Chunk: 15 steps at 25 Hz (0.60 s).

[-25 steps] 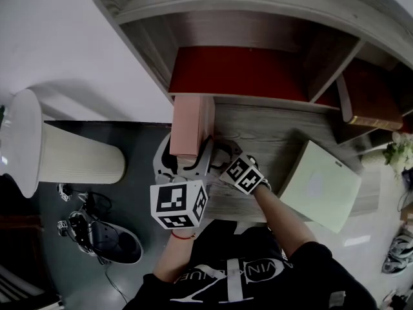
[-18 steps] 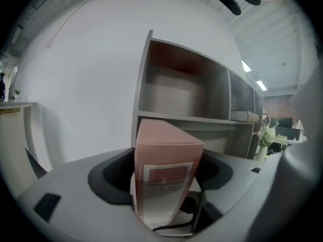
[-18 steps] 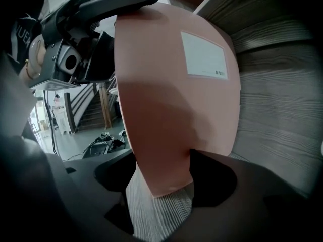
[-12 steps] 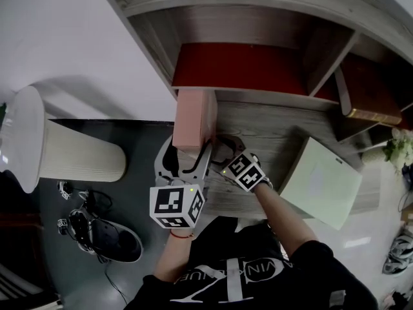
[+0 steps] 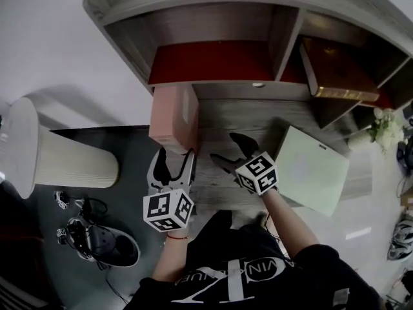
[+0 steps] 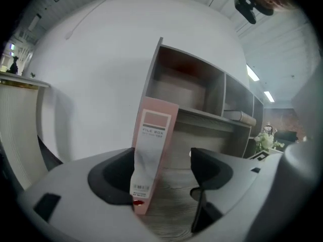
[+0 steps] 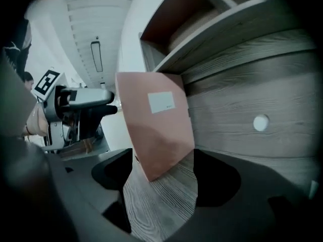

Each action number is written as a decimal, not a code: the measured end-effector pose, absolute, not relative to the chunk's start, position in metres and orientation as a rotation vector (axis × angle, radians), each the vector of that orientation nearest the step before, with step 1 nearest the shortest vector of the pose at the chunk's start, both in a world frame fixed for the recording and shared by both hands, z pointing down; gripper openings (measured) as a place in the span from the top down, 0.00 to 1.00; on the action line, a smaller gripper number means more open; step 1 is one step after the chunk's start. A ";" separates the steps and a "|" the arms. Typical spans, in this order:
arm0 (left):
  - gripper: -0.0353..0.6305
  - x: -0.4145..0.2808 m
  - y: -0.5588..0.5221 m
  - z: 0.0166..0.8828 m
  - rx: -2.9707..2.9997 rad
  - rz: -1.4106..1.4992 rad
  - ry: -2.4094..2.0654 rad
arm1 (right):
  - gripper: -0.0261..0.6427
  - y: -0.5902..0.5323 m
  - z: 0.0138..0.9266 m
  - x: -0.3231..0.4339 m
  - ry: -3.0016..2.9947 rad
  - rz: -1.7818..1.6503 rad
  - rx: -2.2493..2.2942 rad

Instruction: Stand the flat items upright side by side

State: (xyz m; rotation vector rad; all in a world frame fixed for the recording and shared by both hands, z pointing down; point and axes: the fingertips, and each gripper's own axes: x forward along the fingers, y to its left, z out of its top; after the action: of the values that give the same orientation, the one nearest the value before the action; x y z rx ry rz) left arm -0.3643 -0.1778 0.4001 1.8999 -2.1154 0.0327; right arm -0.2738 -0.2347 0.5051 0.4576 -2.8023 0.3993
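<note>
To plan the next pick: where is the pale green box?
In the head view, the pale green box lies flat on the desk, at its right, beside the right gripper.

The file box (image 5: pixel 173 118) stands upright at the left end of the worktop (image 5: pixel 226 115), just before the left compartment of the shelf unit (image 5: pixel 193 18). Well to its right a flat folder (image 5: pixel 312 170) lies on the worktop. Behind the folder, a book (image 5: pixel 335 76) lies in a compartment further right. On the floor left of the worktop stands a cylinder (image 5: pixel 58 157), with shoes (image 5: pixel 103 241) before it
</note>
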 end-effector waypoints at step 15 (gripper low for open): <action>0.42 -0.224 -0.191 0.470 1.869 0.136 -1.902 | 0.38 -0.222 0.526 -0.059 -2.608 0.463 0.928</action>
State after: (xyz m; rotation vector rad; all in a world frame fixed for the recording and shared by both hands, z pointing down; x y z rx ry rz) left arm -0.2244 -0.1914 0.4705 1.8694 -1.9024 0.1363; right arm -0.0589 -0.2216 0.5255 0.9278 -2.6076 0.4634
